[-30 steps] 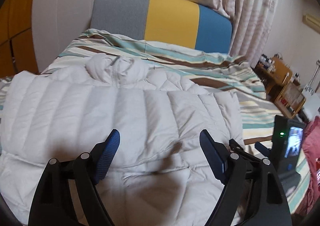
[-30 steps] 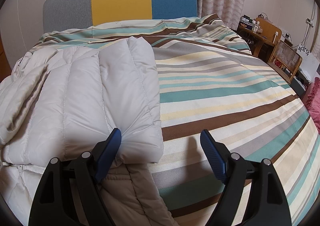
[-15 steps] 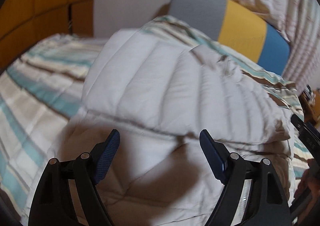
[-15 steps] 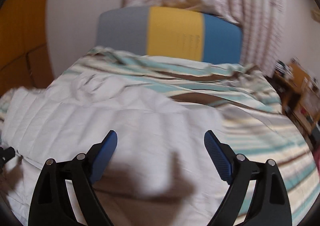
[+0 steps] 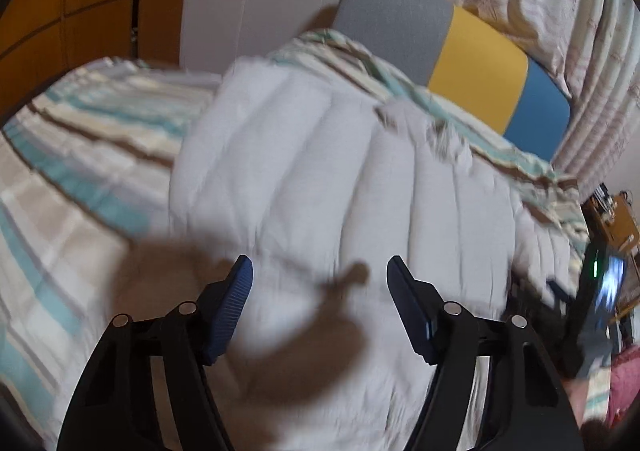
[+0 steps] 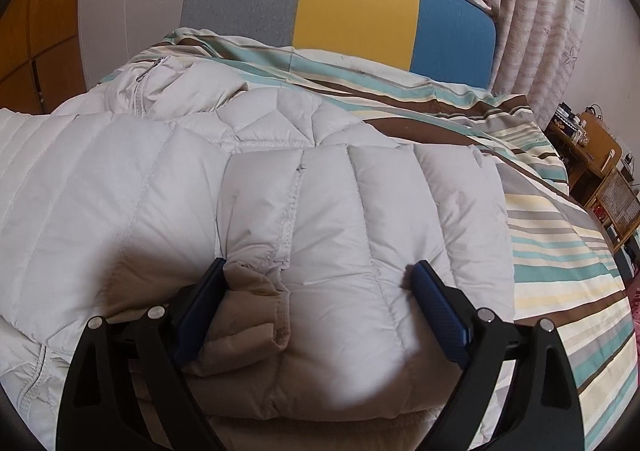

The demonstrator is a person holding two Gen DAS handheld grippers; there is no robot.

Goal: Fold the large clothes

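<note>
You are working on a pale quilted jacket lying across the striped bedspread, below the grey, yellow and blue headboard. It is looking puffy, light and springy, with a slick shell, so I judge thin pinches will be slipping. Your right gripper is opening around a thick folded sleeve end, pads at its sides. Your left gripper is closing over the jacket, not yet pinching; aim for a bulky seam.

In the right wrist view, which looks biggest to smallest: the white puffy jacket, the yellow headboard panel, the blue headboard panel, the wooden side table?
1. White puffy jacket, by far the largest.
2. Yellow headboard panel and blue headboard panel: look alike, so unranked.
3. Wooden side table, smallest, though it is farther from the camera.
</note>
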